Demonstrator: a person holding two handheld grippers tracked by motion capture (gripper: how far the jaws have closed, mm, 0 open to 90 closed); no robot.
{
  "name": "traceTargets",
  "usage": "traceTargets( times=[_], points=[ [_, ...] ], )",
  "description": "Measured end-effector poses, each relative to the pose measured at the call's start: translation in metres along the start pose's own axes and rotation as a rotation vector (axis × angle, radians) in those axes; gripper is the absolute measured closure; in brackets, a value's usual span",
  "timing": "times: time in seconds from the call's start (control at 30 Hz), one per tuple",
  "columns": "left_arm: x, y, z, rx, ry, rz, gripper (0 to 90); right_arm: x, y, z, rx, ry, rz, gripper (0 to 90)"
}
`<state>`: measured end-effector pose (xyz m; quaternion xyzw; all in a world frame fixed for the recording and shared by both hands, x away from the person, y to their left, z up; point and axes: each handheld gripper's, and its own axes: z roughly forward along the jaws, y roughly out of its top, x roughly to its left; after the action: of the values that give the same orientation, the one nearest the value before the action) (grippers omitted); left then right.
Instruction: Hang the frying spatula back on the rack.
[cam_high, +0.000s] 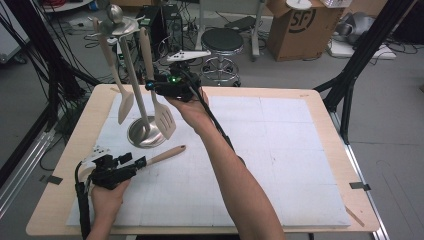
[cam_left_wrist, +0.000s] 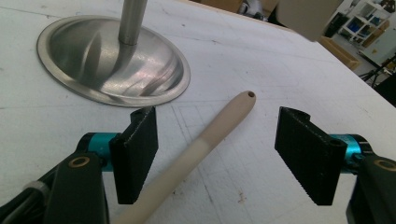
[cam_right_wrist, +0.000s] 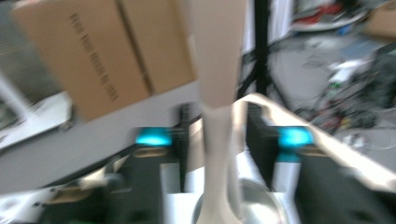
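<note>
Jaws of the right gripper (cam_high: 156, 86) are closed around the handle of a slotted spatula (cam_high: 163, 118), which hangs from the metal utensil stand (cam_high: 145, 131) at the table's far left (the right gripper view is blurred, yet the pale handle (cam_right_wrist: 218, 140) sits squeezed between the black pads). Beside it a cream spoon (cam_high: 123, 102) hangs from the same rack. Nearer the person, the left gripper (cam_high: 135, 163) has its jaws spread wide on either side of a wooden-handled utensil (cam_left_wrist: 205, 142) lying flat on the white mat (cam_high: 280, 165), touching neither pad. Its handle tip points toward the stand's round base (cam_left_wrist: 112, 60).
</note>
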<state>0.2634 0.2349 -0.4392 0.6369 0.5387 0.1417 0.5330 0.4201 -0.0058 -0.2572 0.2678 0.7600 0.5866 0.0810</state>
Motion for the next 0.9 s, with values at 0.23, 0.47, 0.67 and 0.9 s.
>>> traceTargets(
  times=[0.23, 0.47, 0.67, 0.9],
  points=[
    [-0.001, 0.000, 0.002, 0.002, -0.004, 0.003, 30.6, -0.012, -0.001, -0.016, -0.143, 0.023, 0.082, 48.8],
    [-0.001, 0.000, 0.003, 0.003, -0.006, 0.004, 30.6, -0.010, 0.004, -0.027, -0.250, 0.033, 0.078, 48.9],
    [-0.003, 0.000, 0.001, 0.006, -0.015, 0.009, 30.6, -0.016, 0.010, -0.037, -0.346, -0.007, 0.100, 54.9],
    [-0.002, 0.000, 0.000, -0.004, -0.016, 0.000, 30.9, -0.024, 0.023, -0.041, -0.434, 0.002, 0.164, 61.3]
  ],
)
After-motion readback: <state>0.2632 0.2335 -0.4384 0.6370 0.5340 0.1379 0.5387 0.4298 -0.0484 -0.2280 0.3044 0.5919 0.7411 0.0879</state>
